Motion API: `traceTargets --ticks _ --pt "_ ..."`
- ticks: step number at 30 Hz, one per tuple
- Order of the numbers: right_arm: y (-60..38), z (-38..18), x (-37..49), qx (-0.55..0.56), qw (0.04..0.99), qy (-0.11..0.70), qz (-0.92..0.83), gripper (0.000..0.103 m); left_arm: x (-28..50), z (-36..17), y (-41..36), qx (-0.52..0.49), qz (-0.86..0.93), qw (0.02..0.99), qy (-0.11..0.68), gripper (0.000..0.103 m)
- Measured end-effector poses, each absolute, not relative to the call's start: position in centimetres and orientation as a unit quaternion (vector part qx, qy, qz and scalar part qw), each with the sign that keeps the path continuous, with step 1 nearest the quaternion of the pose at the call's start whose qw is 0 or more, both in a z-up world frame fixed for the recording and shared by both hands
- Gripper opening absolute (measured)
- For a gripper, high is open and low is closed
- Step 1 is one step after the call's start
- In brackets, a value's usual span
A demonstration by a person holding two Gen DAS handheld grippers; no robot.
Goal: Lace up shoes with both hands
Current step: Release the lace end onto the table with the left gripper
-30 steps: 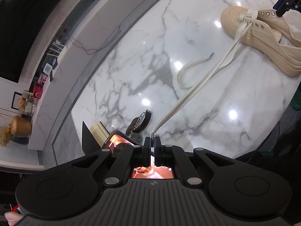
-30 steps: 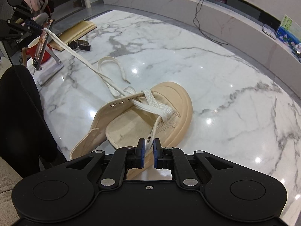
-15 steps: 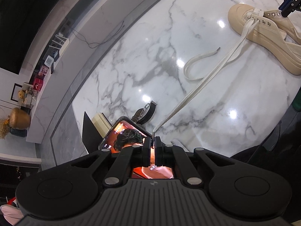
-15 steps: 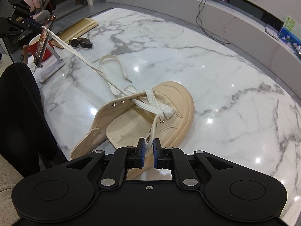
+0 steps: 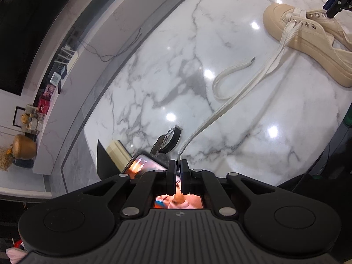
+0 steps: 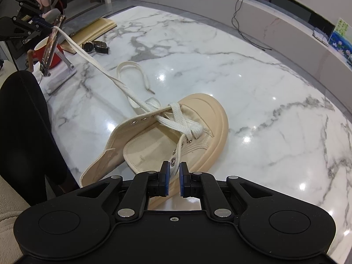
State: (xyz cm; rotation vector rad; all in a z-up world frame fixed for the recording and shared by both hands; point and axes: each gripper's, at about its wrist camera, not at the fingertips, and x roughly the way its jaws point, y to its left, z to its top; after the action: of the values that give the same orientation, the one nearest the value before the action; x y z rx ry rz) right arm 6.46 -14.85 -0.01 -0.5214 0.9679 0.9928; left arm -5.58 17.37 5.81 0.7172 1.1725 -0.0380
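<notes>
Left gripper [image 5: 178,167] pinches the lace tip [image 5: 178,154], taut toward the shoe [image 6: 176,132]; right gripper [image 6: 175,171], nearer, nips the lace by the eyelet [image 6: 173,160].

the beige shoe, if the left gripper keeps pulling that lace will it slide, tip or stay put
The shoe probably slides: it sits on glossy marble table with little to grip it. It looks light, thin canvas with sides splayed open, so the taut lace held by the left gripper could drag it. Tipping seems unlikely, given its wide flat sole.

One shoe [image 6: 204,118], one lace [image 6: 129,90], two wristwatches [image 6: 96,46]
</notes>
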Motion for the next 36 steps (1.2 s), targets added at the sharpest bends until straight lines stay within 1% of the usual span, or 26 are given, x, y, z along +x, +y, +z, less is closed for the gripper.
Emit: traceTargets --ticks 12,19,26,28,30,34,35,36 --pt "-14.6 0.0 6.6 -0.238 0.732 0.443 0.459 0.007 -2.9 4.9 12.6 0.332 -0.101 0.783 0.516 0.002" --pt "-14.6 -0.1 6.7 -0.238 0.73 0.442 0.464 0.007 -0.6 1.5 9.9 0.326 -0.153 0.769 0.528 0.002" --pt "-14.4 -0.2 6.7 -0.235 0.728 0.441 0.469 0.008 1.7 -1.8 9.9 0.28 -0.151 0.78 0.538 0.003" --pt "-14.3 -0.3 6.7 -0.237 0.726 0.44 0.472 0.009 2.3 -2.3 9.7 0.278 -0.158 0.784 0.532 0.004" --pt "-14.2 -0.4 6.8 -0.236 0.725 0.44 0.475 0.009 2.8 -2.6 9.5 0.282 -0.169 0.788 0.521 0.014" --pt "-14.5 -0.3 6.9 -0.231 0.721 0.439 0.483 0.009 4.1 -3.6 8.8 0.306 -0.196 0.786 0.501 0.021" --pt "-14.5 -0.3 7.0 -0.23 0.721 0.439 0.484 0.009 4.5 -4.0 8.5 0.318 -0.2 0.782 0.497 0.026" --pt "-14.7 -0.2 7.0 -0.227 0.721 0.44 0.485 0.009 4.9 -4.4 8.3 0.328 -0.204 0.779 0.495 0.028"
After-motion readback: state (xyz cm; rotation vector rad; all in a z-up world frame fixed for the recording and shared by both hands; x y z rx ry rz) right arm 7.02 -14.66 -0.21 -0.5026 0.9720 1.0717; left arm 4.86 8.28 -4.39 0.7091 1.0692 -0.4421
